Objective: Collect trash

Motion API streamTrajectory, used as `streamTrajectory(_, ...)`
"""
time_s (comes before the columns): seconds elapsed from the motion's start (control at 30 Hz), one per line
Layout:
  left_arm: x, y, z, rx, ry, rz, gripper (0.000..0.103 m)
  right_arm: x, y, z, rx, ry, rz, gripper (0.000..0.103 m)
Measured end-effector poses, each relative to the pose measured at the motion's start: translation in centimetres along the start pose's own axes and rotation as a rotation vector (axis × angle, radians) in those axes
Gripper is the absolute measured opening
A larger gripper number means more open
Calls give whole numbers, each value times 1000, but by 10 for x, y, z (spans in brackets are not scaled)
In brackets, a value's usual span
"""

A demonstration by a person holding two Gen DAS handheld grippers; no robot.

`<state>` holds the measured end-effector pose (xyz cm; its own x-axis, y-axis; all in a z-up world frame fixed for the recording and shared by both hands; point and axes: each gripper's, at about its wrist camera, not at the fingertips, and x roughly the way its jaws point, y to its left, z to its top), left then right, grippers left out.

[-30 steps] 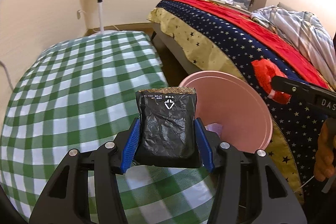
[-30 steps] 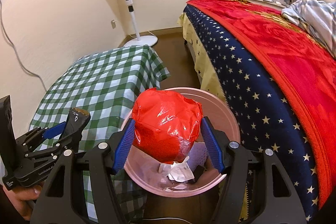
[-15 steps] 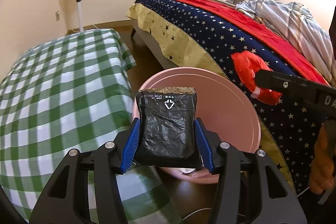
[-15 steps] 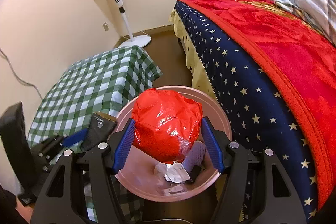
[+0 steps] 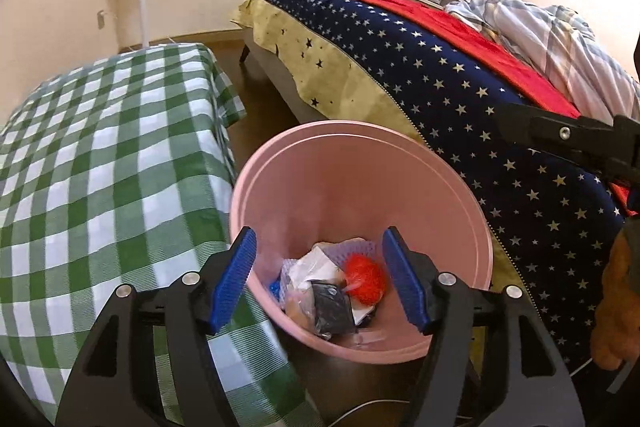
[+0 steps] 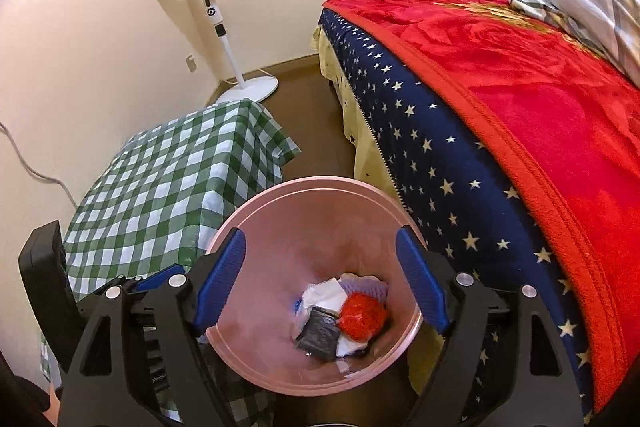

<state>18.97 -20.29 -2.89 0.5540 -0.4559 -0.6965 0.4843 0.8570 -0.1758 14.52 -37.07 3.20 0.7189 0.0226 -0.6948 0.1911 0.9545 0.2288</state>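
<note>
bedroom floor, pink bin (image 5: 460, 195) holding crumpled red wrapper (image 5: 366, 277), black packet (image 5: 332, 311), both fingers just opened, empty

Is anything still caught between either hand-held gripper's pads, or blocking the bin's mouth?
Nothing visible. Both hand-held grippers, left and right, have just opened, jaws empty. The black packet and red wrapper lie inside the pink bin.
</note>
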Motion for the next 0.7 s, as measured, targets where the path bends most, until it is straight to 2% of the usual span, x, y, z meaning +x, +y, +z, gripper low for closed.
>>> streamTrajectory(0.23, -38, 5, -1, 26, -53, 15, 66, -29, 12, -7, -41, -46, 7, 86)
streamTrajectory(0.37, -73, 11, -4, 30, -97, 40, 75, -57, 11, -16, -11, -97, 16, 92)
streamTrajectory(0.47, -98, 14, -8, 29, -129, 59, 78, -88, 22, -24, -27, -187, -11, 98)
streamTrajectory(0.57, -131, 13, -17, 30, -167, 87, 86, -116, 39, -36, -67, -254, -31, 98)
streamTrajectory(0.7, -174, 12, -31, 21, -220, 132, 95, -143, 61, -56, -103, -288, -39, 98)
